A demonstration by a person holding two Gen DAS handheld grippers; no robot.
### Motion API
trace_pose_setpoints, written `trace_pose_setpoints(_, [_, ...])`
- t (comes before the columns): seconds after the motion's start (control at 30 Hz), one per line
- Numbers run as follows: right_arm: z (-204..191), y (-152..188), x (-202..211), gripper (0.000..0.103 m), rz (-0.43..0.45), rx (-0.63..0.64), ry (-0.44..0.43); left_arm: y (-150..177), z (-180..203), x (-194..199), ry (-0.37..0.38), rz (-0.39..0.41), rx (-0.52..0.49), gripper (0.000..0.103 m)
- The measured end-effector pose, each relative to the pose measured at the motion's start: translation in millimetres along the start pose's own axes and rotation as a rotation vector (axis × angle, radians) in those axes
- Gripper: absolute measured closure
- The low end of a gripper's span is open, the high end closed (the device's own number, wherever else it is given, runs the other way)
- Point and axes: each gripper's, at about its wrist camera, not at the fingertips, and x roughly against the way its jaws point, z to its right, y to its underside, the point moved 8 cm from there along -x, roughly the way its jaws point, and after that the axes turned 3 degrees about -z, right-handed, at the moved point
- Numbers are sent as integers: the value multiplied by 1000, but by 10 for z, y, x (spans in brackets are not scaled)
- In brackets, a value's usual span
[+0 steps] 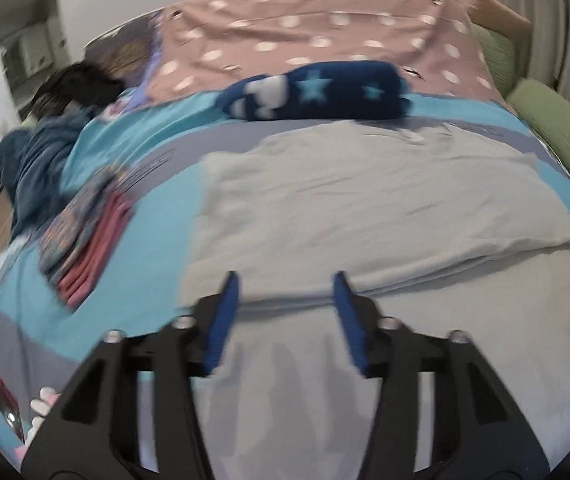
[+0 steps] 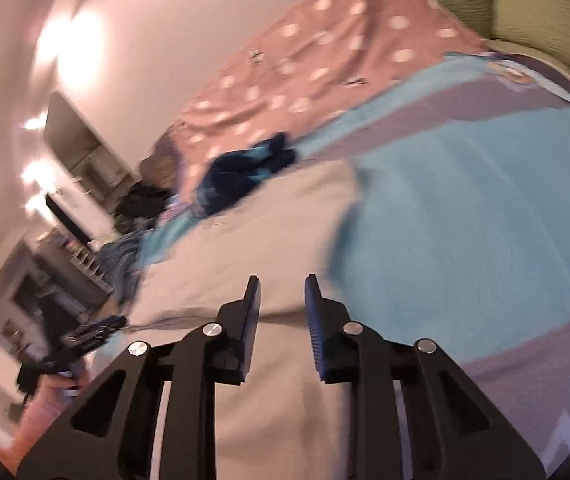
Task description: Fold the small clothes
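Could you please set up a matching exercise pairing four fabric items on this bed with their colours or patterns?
Items:
1. spread garment
2. rolled item
3. far blanket
4. cushions

Looks:
A. green
B. pink with white dots
C. plain light grey
D. dark blue with stars

Pairs: 1-C, 2-D, 3-B, 4-A

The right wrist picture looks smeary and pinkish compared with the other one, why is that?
Right wrist view: motion blur smears the navy star garment and bedding, bright lamp glare washes the wall pink, the scene sits tilted. Left wrist view: cooler light, milder blur, the grey garment readable; fisheye bends the bed edges in both.
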Motion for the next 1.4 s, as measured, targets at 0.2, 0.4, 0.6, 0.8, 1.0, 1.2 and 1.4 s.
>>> trace_pose_setpoints(0.2, [-155,83,-545,78,-177,83,177,-163,-36,-238,42,18,-39,73])
trace_pose_setpoints(0.4, [178,284,-571,100,-241,158,418,30,-31,-410,-11,-3,-144,69])
trace_pose_setpoints(0.6, [-79,81,-577,96,-208,269,474,-87,47,-177,87,54,-132,64])
trace_pose_setpoints(0.8, [-34,-692,-1109,96,-168,126,391,-530,40,-330,107,104,-61,46])
trace_pose_setpoints(1.0, [792,-896,-1511,95,-134,16,471,-463,-317,-1029,203,-66,111,41])
trace_pose_setpoints(1.2, [636,-863,-1324,89,-151,54,568,-467,-332,-917,169,-41,113,42])
trace_pose_setpoints(1.4, [238,-204,-438,57,-173,89,406,-17,-371,-8,252,57,70,22])
